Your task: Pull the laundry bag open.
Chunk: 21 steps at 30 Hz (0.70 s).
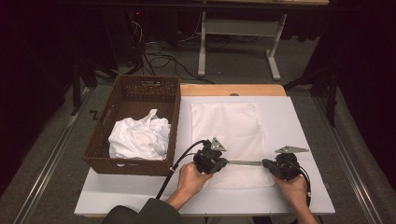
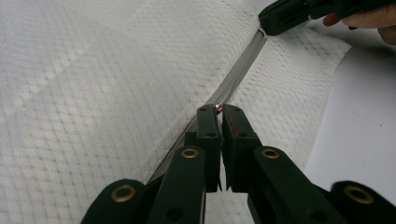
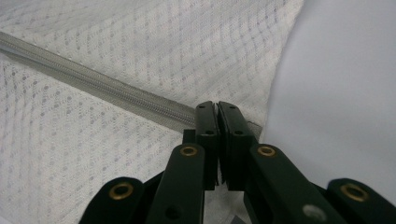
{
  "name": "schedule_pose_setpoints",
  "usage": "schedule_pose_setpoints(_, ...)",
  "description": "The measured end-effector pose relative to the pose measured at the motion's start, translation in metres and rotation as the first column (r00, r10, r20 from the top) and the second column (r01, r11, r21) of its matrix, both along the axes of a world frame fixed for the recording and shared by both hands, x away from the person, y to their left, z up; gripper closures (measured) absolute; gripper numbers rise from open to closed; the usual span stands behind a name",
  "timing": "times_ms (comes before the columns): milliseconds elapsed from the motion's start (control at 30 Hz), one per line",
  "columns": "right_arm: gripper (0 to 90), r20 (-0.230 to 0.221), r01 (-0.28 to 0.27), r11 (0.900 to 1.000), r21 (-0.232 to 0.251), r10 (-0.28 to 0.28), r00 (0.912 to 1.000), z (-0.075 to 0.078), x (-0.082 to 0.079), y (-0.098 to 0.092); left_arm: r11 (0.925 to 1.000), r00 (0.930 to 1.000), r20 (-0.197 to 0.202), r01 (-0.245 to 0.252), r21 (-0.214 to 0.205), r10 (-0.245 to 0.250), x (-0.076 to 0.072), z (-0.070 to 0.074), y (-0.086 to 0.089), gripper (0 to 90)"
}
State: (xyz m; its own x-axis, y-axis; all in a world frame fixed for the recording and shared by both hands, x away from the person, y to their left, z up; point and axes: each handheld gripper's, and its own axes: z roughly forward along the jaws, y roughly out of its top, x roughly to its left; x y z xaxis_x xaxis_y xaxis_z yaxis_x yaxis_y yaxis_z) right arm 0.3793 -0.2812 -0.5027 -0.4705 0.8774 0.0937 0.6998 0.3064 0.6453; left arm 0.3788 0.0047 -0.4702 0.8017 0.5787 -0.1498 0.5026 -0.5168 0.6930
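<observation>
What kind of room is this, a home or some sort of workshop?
Probably a lab or recording setup, not a home: a white table in a dark room, loose cables on the floor, a wicker basket of laundry, and a mesh bag worked with hand-held grippers.

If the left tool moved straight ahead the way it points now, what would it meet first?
Probably the right tool, shut on the far end of the grey zipper. The left tool, pinching the zipper pull, points along that zipper across the white mesh bag.
</observation>
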Motion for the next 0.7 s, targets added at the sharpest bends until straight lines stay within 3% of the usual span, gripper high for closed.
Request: schedule_pose_setpoints(700, 88.0, -0.002, 0.001, 1.0000, -0.002, -0.001, 1.0000, 0.0002, -0.0002, 0.0003, 0.9999, 0.9999, 0.015, -0.007, 0.011, 0.006, -0.0033, 0.0007, 0.0057, 86.1)
